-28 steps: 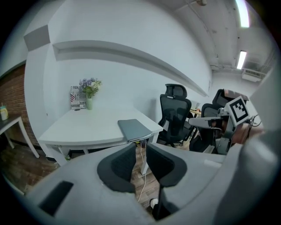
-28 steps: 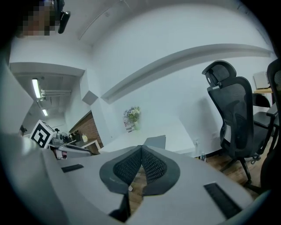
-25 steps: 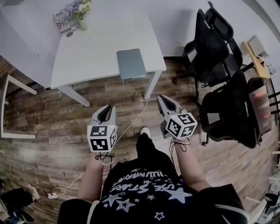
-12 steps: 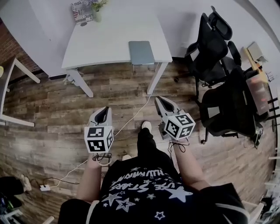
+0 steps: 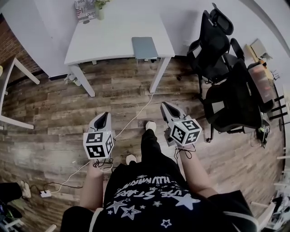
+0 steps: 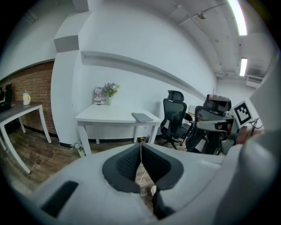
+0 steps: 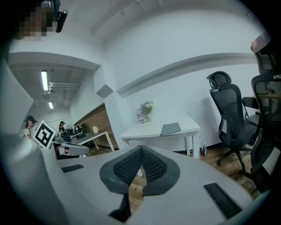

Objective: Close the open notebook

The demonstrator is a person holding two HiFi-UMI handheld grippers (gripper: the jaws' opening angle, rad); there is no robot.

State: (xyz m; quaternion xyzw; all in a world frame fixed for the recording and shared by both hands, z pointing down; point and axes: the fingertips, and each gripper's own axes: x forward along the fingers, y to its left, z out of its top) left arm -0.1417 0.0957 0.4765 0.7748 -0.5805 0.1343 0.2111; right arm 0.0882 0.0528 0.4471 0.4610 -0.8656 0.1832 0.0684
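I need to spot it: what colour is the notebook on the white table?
The flat notebook is grey-blue, clearest in the head view.

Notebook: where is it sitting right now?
In the head view, the grey notebook lies flat on the white table, at the right end of its near edge, diagonally across from the flower vase at the far left corner.

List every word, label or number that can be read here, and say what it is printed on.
No text reads clearly.
T-shirt: white lettering, upside down, too blurred to read.
Printed card beside the vase: print too small to read.
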